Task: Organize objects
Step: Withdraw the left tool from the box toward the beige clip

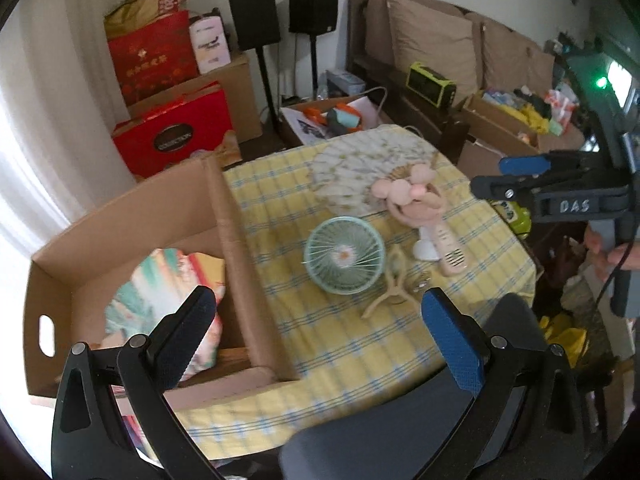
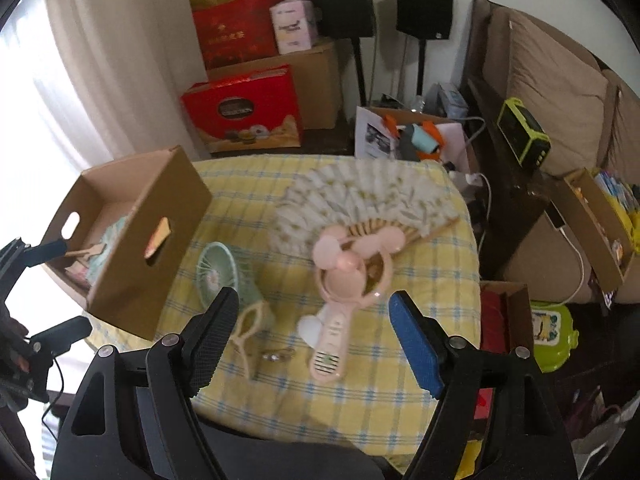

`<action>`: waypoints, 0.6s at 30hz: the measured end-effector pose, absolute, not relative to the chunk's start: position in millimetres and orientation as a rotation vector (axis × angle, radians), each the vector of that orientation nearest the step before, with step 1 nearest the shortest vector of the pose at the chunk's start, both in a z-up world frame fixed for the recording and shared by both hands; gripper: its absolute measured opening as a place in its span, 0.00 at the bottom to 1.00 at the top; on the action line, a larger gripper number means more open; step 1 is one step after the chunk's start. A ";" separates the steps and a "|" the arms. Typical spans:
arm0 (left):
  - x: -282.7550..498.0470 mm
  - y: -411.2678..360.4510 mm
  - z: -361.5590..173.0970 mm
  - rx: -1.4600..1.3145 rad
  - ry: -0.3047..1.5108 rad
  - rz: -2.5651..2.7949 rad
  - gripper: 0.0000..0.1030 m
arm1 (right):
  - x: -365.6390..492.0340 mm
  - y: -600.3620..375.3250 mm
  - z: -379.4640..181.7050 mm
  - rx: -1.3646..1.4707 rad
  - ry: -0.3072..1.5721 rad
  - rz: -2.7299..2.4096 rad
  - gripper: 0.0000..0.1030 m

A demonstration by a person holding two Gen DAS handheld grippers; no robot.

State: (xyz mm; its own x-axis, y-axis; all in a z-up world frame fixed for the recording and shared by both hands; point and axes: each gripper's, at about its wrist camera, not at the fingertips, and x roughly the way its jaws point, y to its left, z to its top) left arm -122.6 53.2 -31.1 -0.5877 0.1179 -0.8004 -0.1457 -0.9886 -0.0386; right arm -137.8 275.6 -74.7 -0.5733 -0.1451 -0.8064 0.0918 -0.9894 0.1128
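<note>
The left gripper (image 1: 320, 328) hangs spread and empty above the near edge of the bench (image 1: 360, 356); the right gripper (image 2: 316, 336) is likewise spread, holding nothing. Just beyond lie a cream hair clip (image 2: 250, 330), the pink handheld fan (image 2: 340, 280) and the green fan (image 1: 344, 256). Farther left stands the cardboard box (image 1: 132, 216), with the folding fan (image 2: 360, 200) behind.

Home living room (sofa (image 1: 432, 40), speakers (image 1: 256, 16))
</note>
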 end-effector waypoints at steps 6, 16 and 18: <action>-122.0 82.3 -43.3 -1.329 0.021 2.645 1.00 | -131.9 285.1 -93.6 1.408 -0.118 -2.653 0.77; -129.8 118.7 -82.9 -1.369 0.060 2.615 0.99 | -129.5 287.5 -122.0 1.447 -0.190 -2.563 0.59; -132.7 120.3 -91.0 -1.384 0.043 2.616 0.94 | -129.4 287.0 -127.3 1.458 -0.185 -2.553 0.56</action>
State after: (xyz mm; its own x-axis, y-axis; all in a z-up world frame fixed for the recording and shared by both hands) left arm -132.7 120.3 -91.0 -0.5496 0.1465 -0.8225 -0.1735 -0.9831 -0.0592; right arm -129.4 287.0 -127.3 -0.4958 -0.2305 -0.8373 0.1072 -0.9730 0.2044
